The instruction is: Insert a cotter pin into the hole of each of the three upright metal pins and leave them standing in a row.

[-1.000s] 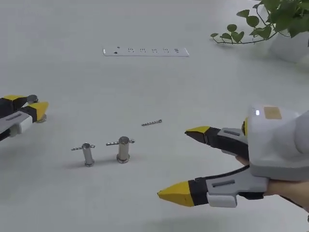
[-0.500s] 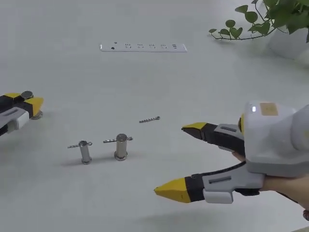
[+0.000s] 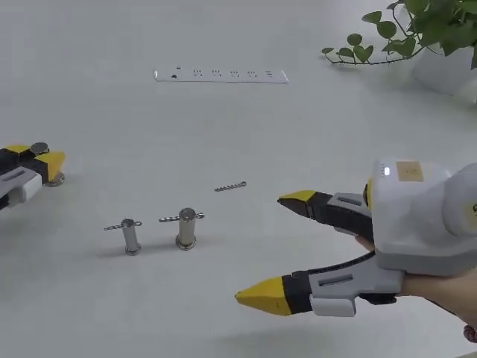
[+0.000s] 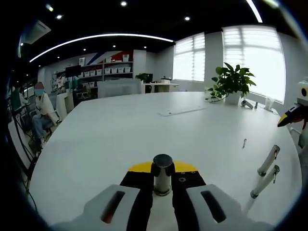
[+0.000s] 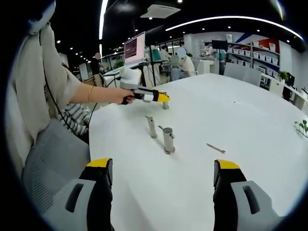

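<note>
left tongs (image 4: 162,168) grip an upright metal pin (image 4: 162,175); right tongs (image 3: 274,248) gape wide, empty; loose cotter pin (image 3: 230,186) lies beyond two fitted pins (image 3: 186,230).

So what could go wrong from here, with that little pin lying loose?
The loose cotter pin is thin and lies flat on the table, so the wide-open right gripper may slip off it or flick it away. The left gripper holds the third metal pin off to the side; if it tilts in the jaws, threading could miss. A careless jaw might topple the two finished pins.
</note>
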Demonstrator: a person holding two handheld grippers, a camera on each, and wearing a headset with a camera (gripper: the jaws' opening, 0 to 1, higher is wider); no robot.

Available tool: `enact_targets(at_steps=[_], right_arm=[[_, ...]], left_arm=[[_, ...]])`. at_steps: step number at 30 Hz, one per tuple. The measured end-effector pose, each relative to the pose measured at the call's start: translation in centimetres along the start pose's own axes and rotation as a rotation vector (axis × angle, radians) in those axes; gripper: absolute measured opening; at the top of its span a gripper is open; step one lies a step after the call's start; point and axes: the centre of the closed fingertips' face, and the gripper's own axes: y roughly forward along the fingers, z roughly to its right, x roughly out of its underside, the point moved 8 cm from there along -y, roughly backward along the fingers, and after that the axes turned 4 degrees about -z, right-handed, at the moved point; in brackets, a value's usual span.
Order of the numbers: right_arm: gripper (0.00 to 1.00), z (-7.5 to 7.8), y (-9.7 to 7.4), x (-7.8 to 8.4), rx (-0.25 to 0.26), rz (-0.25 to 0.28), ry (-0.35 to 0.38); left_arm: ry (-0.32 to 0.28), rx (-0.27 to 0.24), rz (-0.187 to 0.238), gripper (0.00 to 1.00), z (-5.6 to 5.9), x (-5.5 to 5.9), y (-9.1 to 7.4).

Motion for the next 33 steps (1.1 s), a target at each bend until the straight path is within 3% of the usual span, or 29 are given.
enact_targets(at_steps=[17,33], right_arm=[[0.87,-0.5,-0.1,0.0,0.001,-0.005,-0.010],[0.88,-1.5,-1.0,0.3,0.009,-0.006,-0.021]], left_arm=[[0.005,0.009,-0.014,0.11,1.2,0.7,-3.2],[0.030,0.039,-0.040,0.11,4.5,1.8,-7.0]])
